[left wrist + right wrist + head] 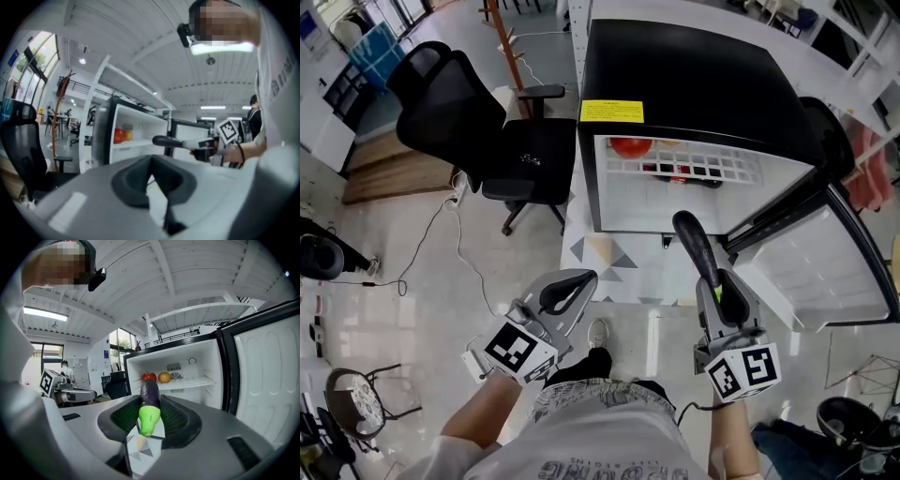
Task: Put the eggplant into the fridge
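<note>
A dark purple eggplant (696, 246) with a bright green stem end sticks out forward from my right gripper (724, 286), which is shut on its stem end. In the right gripper view the eggplant (150, 397) stands between the ribbed pads and points at the open black fridge (187, 357). The fridge (694, 84) stands just ahead with its door (825, 253) swung out to the right. My left gripper (581, 281) hangs lower left of the fridge, fingertips together, nothing in it. From the left gripper view the eggplant (166, 140) shows side-on in front of the fridge.
A red fruit (149, 377) and a yellow-orange one (164, 377) lie on the fridge's white wire shelf (684, 169). A black office chair (478, 131) stands left of the fridge, with cables on the floor beside it. A patterned mat (609, 267) lies before the fridge.
</note>
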Demonstrator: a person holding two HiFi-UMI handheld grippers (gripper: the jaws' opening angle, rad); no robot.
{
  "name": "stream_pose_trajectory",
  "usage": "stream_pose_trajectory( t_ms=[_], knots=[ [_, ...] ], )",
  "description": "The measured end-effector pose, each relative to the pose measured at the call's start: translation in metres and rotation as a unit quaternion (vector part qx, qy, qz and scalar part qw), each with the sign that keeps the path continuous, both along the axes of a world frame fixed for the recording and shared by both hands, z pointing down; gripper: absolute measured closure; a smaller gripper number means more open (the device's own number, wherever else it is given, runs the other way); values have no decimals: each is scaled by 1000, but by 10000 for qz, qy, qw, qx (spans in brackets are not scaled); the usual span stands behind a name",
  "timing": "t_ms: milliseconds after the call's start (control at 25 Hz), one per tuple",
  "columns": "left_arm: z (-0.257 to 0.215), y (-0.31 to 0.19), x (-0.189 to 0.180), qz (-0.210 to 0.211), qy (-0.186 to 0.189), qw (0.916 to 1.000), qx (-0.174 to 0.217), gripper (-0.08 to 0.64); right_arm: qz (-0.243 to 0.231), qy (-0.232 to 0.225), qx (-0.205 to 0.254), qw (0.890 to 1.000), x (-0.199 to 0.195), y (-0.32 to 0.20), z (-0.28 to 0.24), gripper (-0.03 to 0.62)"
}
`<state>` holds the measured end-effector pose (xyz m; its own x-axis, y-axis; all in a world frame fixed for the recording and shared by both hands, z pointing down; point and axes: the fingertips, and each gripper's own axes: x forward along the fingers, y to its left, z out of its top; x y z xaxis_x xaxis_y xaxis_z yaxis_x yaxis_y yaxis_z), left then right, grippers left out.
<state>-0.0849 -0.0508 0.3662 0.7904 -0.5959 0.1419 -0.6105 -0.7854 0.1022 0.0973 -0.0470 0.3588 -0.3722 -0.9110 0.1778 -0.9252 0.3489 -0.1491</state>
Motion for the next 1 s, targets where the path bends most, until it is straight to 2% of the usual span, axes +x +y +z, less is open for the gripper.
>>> stream_pose_trajectory(
  t_ms=[600, 1000],
  knots=[
    [-7, -52, -21, 302, 24, 9995, 107, 552, 468, 57, 201, 9987, -10, -47, -13, 460],
    [-8, -63, -15, 388, 5, 9992, 119, 552, 773, 172, 370, 9962, 14, -71, -23, 460]
  ],
)
